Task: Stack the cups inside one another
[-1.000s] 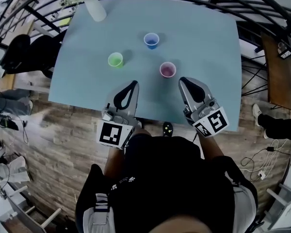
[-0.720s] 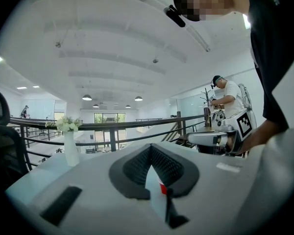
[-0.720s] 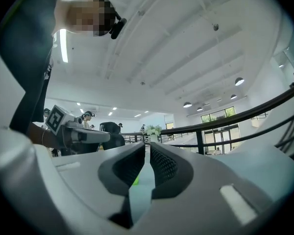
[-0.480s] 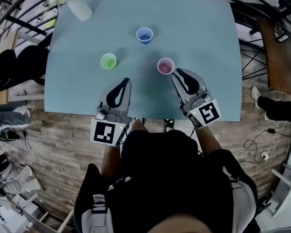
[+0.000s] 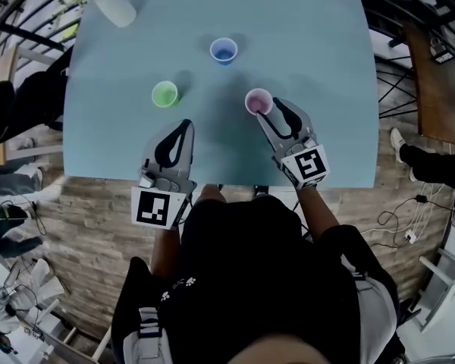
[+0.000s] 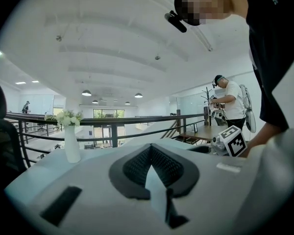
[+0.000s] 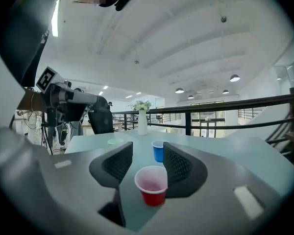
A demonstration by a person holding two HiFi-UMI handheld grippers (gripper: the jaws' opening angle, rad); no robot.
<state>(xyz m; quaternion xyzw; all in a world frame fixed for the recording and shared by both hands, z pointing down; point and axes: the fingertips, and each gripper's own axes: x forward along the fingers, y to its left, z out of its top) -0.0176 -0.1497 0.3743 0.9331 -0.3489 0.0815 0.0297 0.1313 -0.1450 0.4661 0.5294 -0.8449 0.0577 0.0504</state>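
Observation:
Three cups stand upright and apart on the light blue table (image 5: 326, 67): a green cup (image 5: 165, 94) at the left, a blue cup (image 5: 224, 51) farther back, a red cup (image 5: 258, 101) nearest. My right gripper (image 5: 271, 109) is at the red cup's near right side. In the right gripper view the red cup (image 7: 151, 185) stands between the opening jaws, close by the right one, with neither pad pressing on it. Beyond it are the blue cup (image 7: 158, 151) and the green cup (image 7: 115, 141). My left gripper (image 5: 183, 126) hangs shut and empty below the green cup.
A white vase with flowers (image 5: 114, 7) stands at the table's far left corner, seen too as the vase (image 6: 71, 143) in the left gripper view. Black railings ring the table's far side. The table's near edge runs just under both grippers.
Both grippers have moved forward over the table. The right one has come down to the red cup and its jaws have parted around it. The cups have not moved.

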